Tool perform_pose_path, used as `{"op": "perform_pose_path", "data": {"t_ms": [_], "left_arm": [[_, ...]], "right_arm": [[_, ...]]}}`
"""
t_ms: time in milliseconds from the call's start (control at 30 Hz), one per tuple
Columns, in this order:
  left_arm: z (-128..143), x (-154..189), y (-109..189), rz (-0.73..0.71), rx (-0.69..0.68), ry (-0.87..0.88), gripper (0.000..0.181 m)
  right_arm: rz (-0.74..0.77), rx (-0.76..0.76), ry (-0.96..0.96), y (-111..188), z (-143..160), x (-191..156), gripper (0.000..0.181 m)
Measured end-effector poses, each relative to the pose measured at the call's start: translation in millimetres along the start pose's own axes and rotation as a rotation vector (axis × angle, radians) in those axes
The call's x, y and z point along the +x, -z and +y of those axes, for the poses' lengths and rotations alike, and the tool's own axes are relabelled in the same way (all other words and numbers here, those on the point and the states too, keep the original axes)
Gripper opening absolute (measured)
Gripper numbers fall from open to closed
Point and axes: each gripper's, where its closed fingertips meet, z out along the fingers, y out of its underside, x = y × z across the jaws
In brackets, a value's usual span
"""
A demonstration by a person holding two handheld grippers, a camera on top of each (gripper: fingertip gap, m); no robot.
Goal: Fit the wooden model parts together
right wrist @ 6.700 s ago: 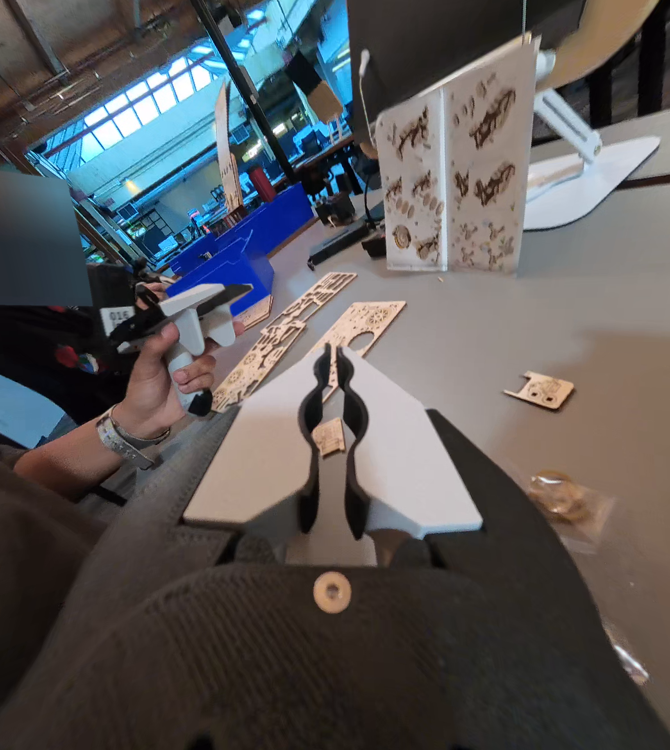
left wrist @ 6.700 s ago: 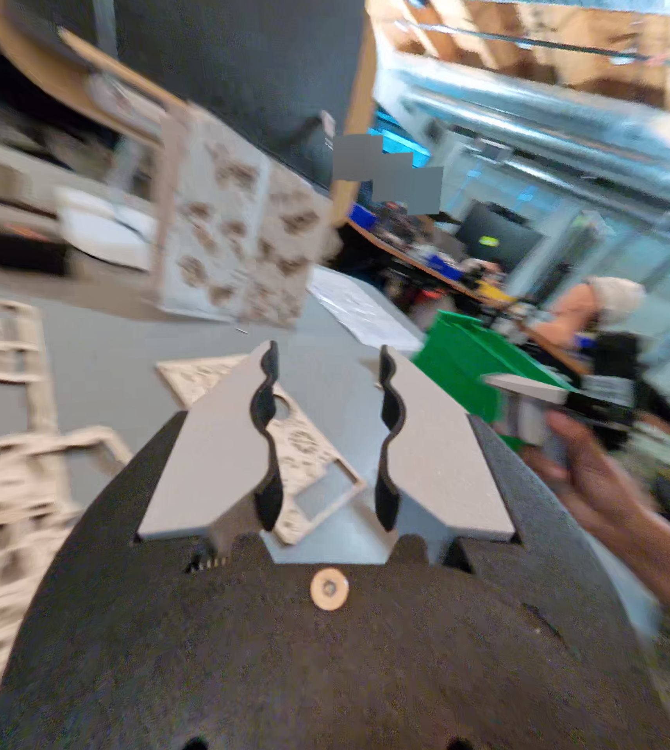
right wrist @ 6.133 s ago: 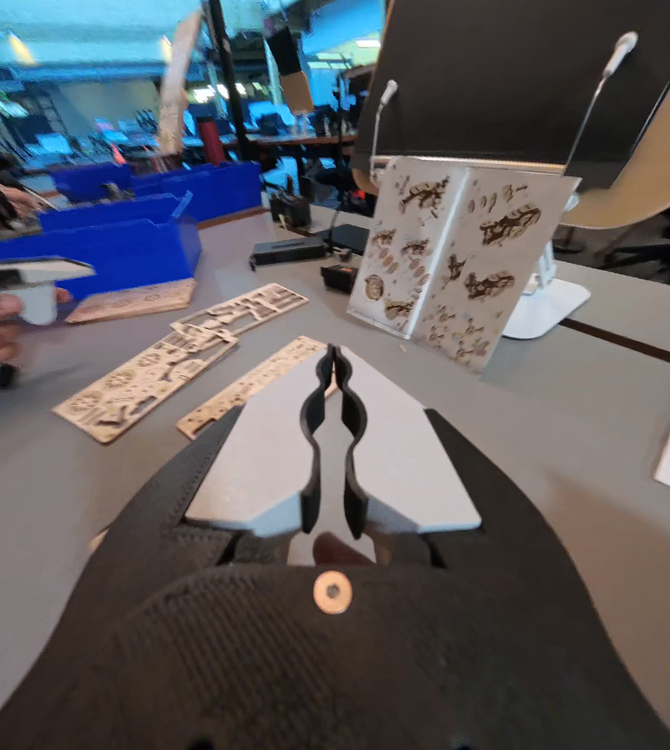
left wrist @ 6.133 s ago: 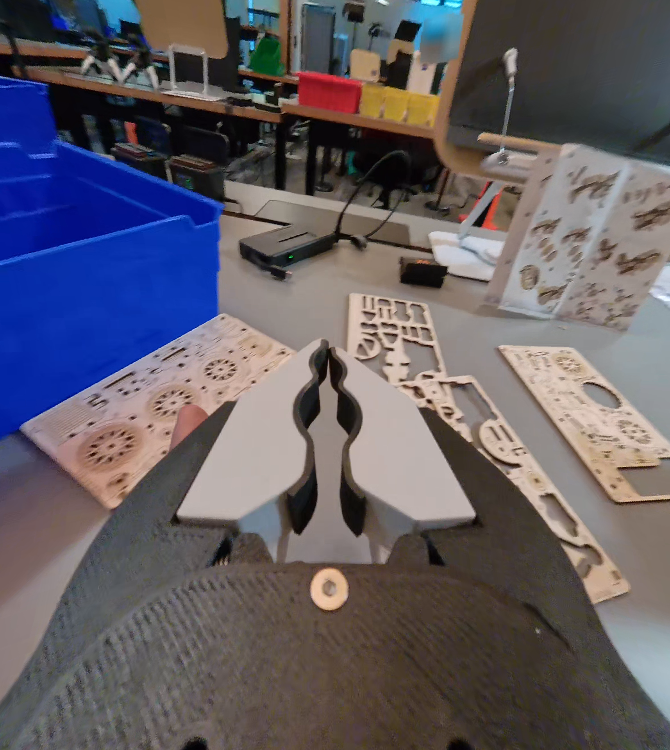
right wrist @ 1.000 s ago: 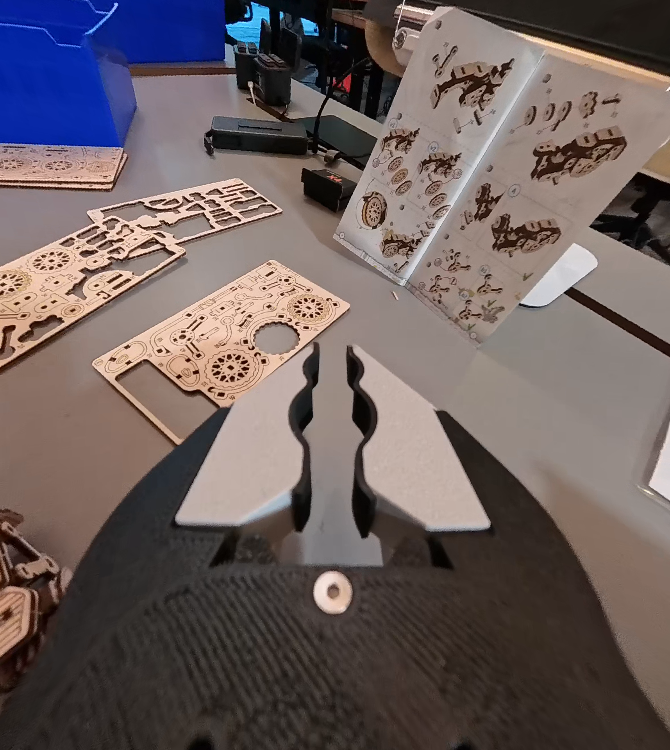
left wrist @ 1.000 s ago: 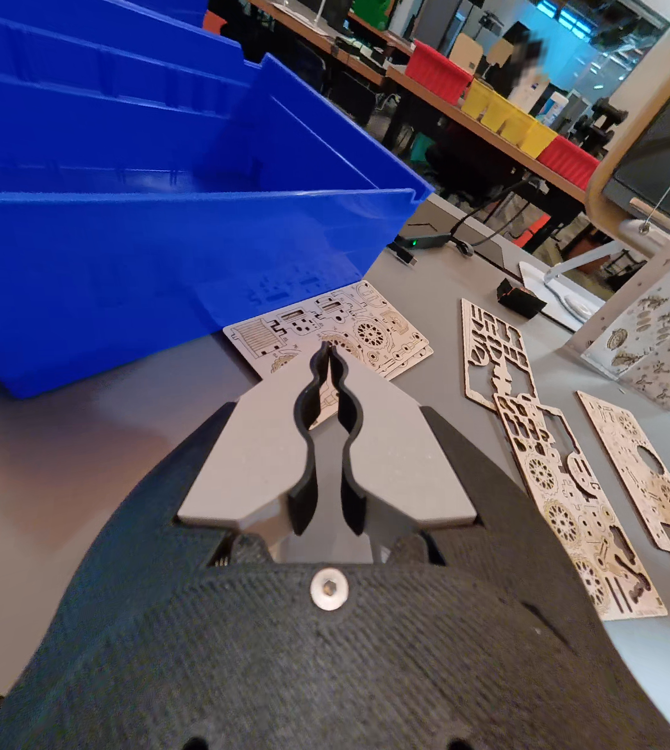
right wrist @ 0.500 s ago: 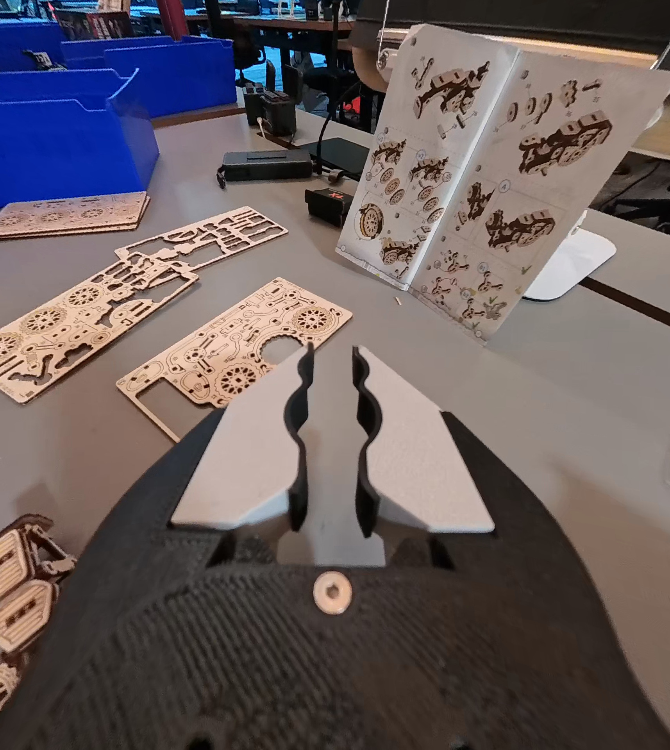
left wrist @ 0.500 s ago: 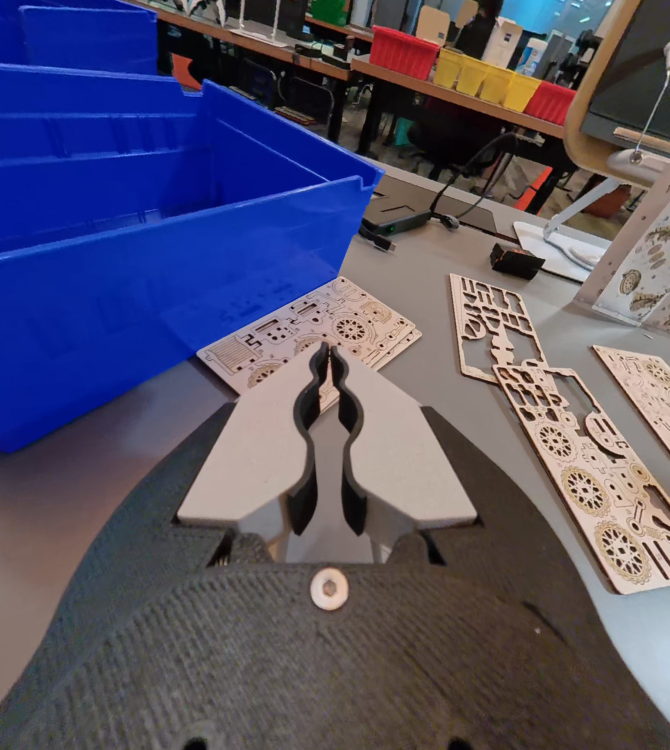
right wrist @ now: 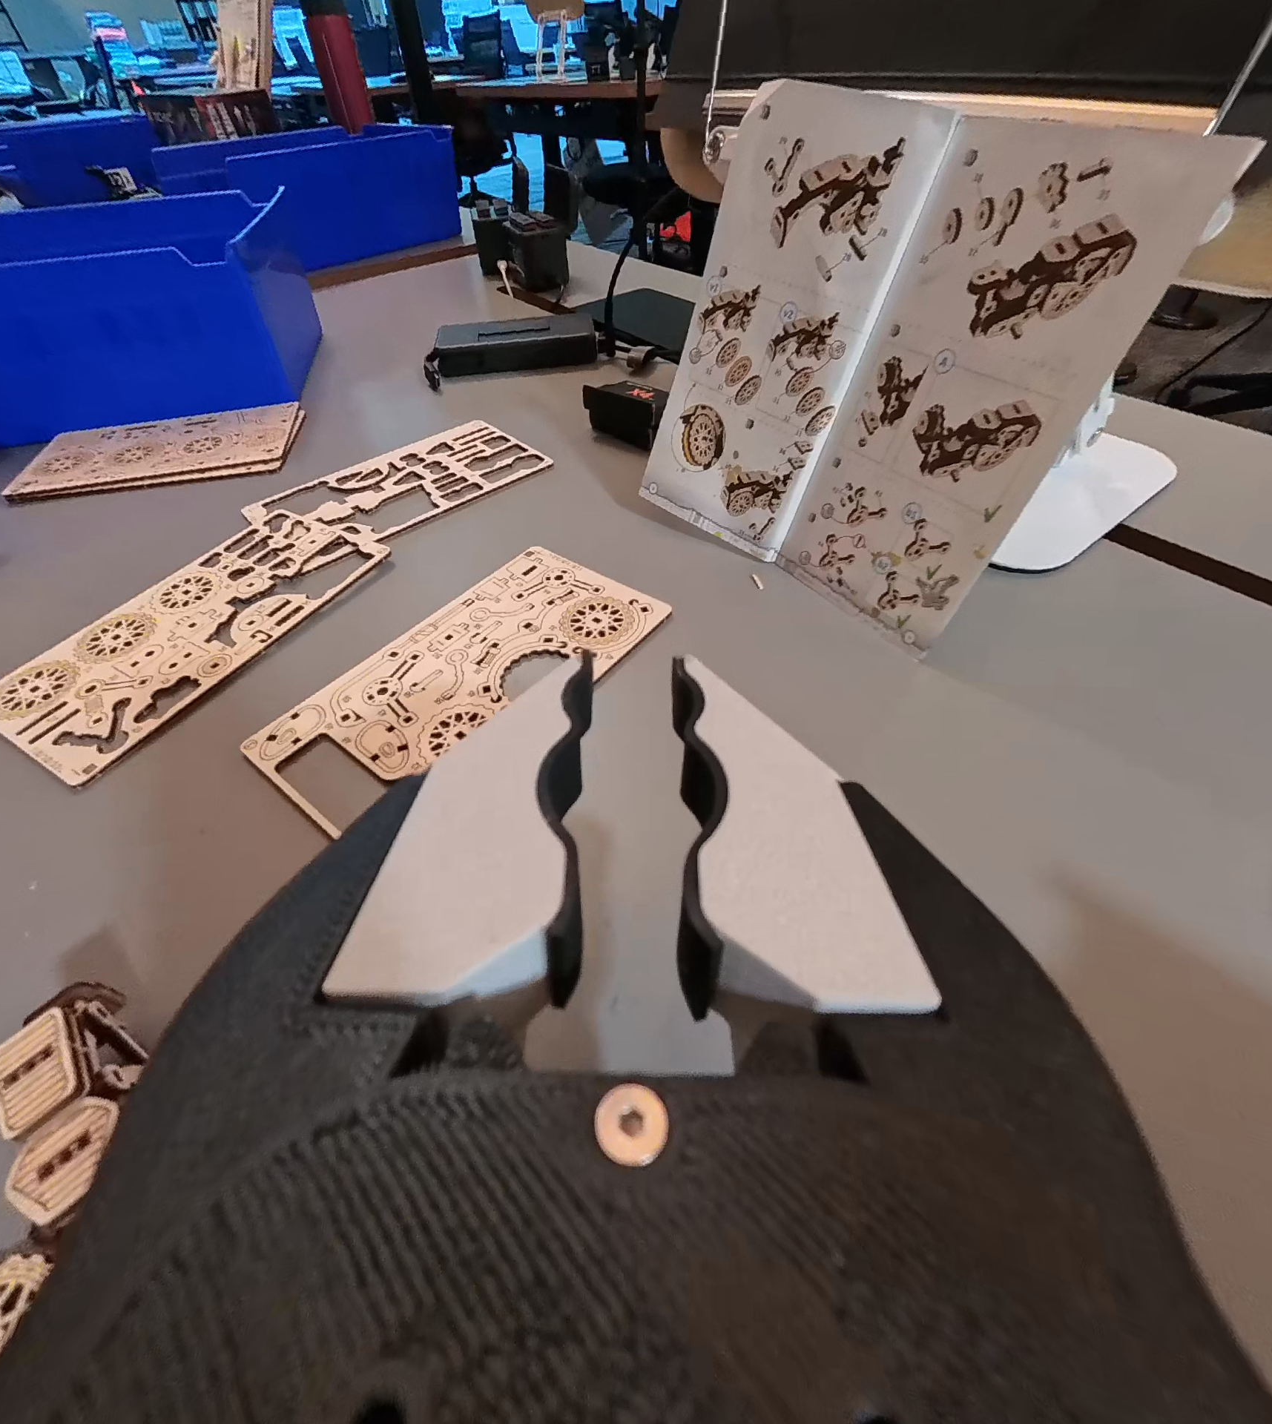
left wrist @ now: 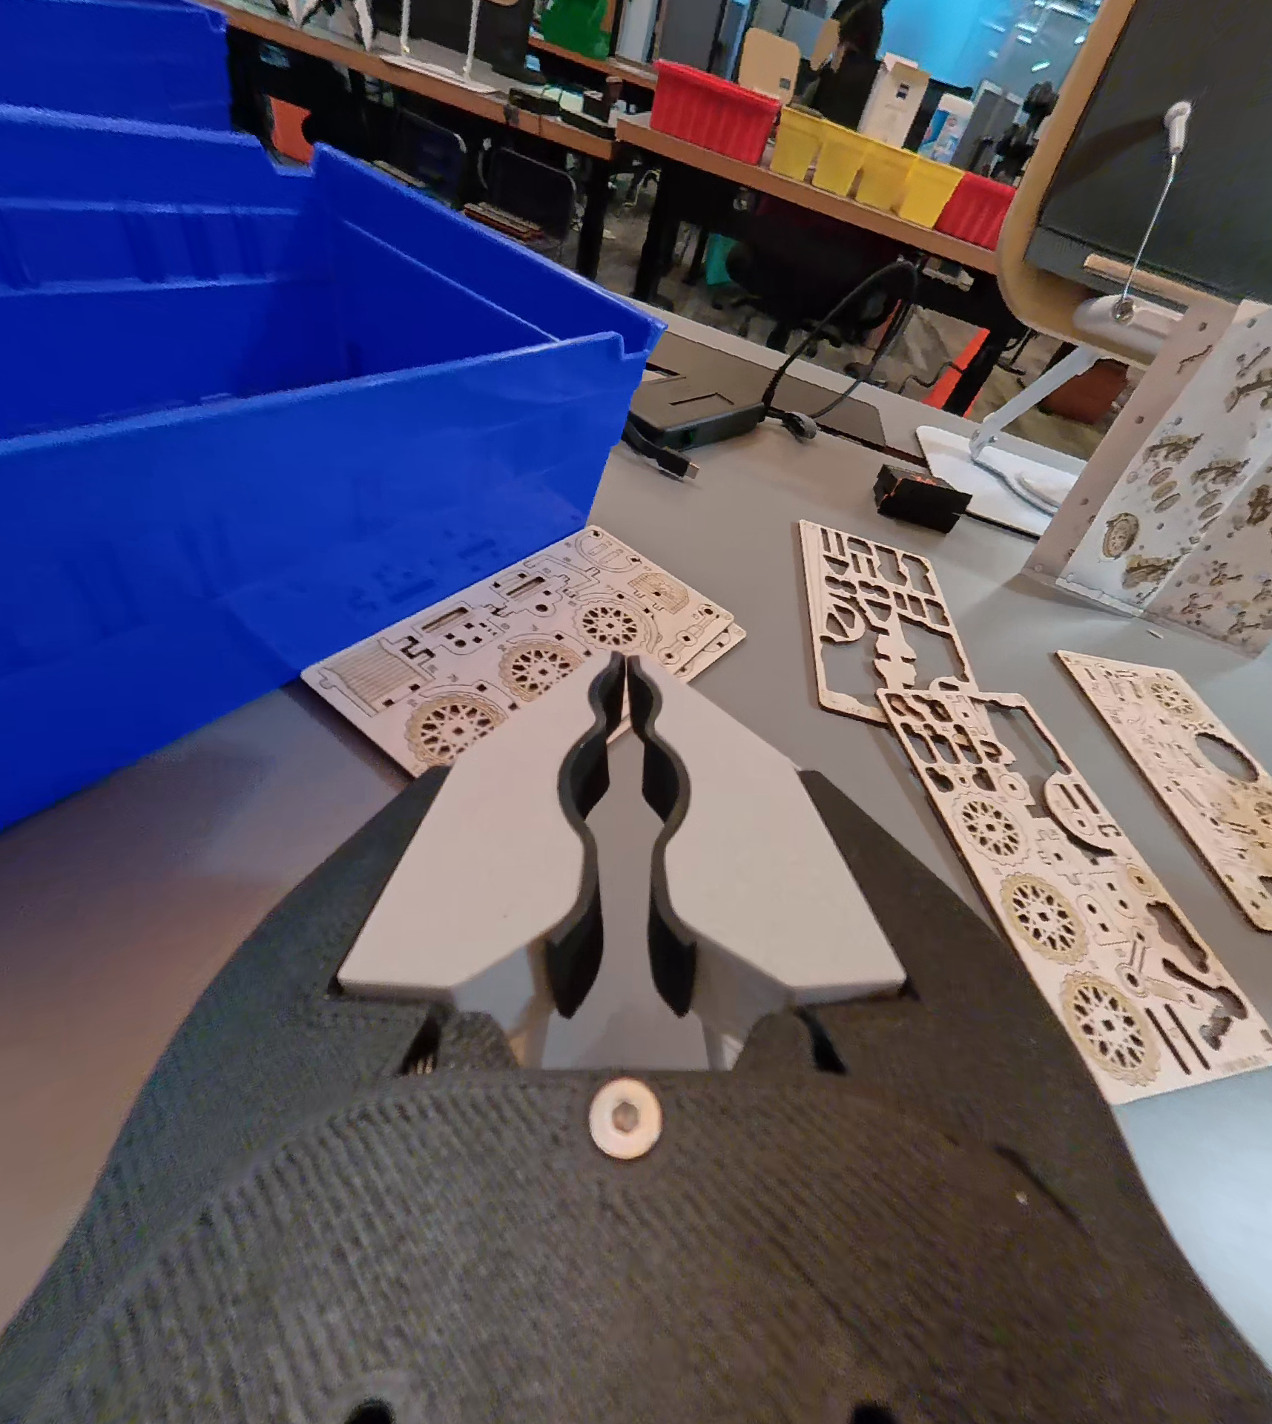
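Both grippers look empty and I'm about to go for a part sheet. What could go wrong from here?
1. The wooden sheets lie flat on the grey table, and two overlap; pinching an edge may drag or lift both.
2. The right gripper hovers near the propped instruction booklet; a forward sweep could topple it.
3. The part-built model sits just beside the right gripper's body, so a leftward move might knock it. The left gripper is shut and must open first.

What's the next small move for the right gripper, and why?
Probably lower the right gripper toward the pale laser-cut wooden sheet with a round hole just ahead of its tips. Its fingers are parted and empty, the left gripper is shut on nothing, and the half-built wooden model lies untouched at lower left.
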Motion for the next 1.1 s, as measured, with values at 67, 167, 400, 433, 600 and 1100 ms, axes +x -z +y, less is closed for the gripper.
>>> {"op": "perform_pose_path", "data": {"t_ms": [67,167,400,433,600,1100], "left_arm": [[1.7,3.3,-1.2,0.014,-0.007,0.021,0.000],[1.4,5.5,-0.7,0.009,-0.003,0.004,0.001],[-6.8,23.0,1.1,0.018,0.046,-0.055,0.003],[-11.9,30.4,0.7,0.038,0.071,-0.050,0.003],[-23.2,87.2,-20.2,0.213,0.107,-0.023,0.003],[2.4,280.3,-46.2,0.697,0.001,-0.113,0.002]], "right_arm": [[0.000,-0.004,0.009,-0.6,0.5,-1.6,0.019],[0.001,-0.011,0.027,-1.4,1.5,-4.4,0.018],[-0.005,-0.011,0.015,0.7,2.3,-5.9,0.017],[-0.004,-0.017,0.018,3.4,3.7,-5.6,0.018],[0.071,-0.042,0.094,33.8,15.8,3.6,0.016],[0.123,0.003,0.071,119.7,27.7,-13.8,0.017]]}}
